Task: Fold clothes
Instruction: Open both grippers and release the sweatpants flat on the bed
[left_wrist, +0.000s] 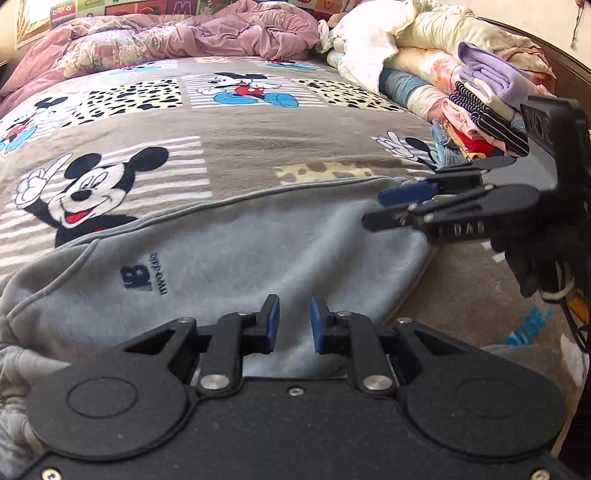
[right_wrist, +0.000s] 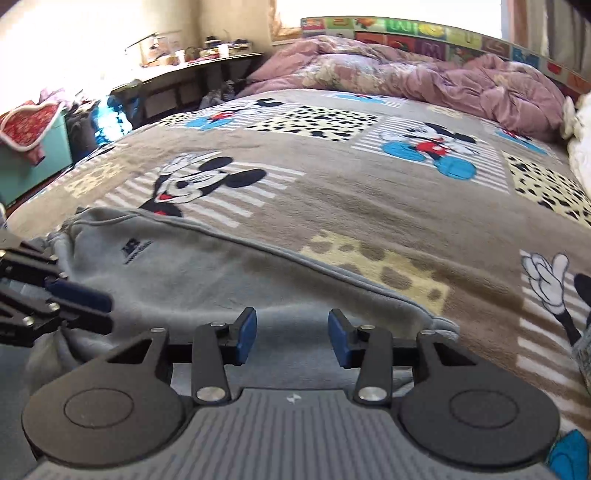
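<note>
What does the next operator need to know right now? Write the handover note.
Left gripper: open, empty, over the near edge of the grey sweatshirt.
Right gripper: open, empty, over the same garment by its right end.
The sweatshirt lies flat on the cartoon blanket, logo up.
A stack of folded clothes sits at the bed's right side.
Left: grip the sweatshirt, fold it, probably add it to the stack.
</note>
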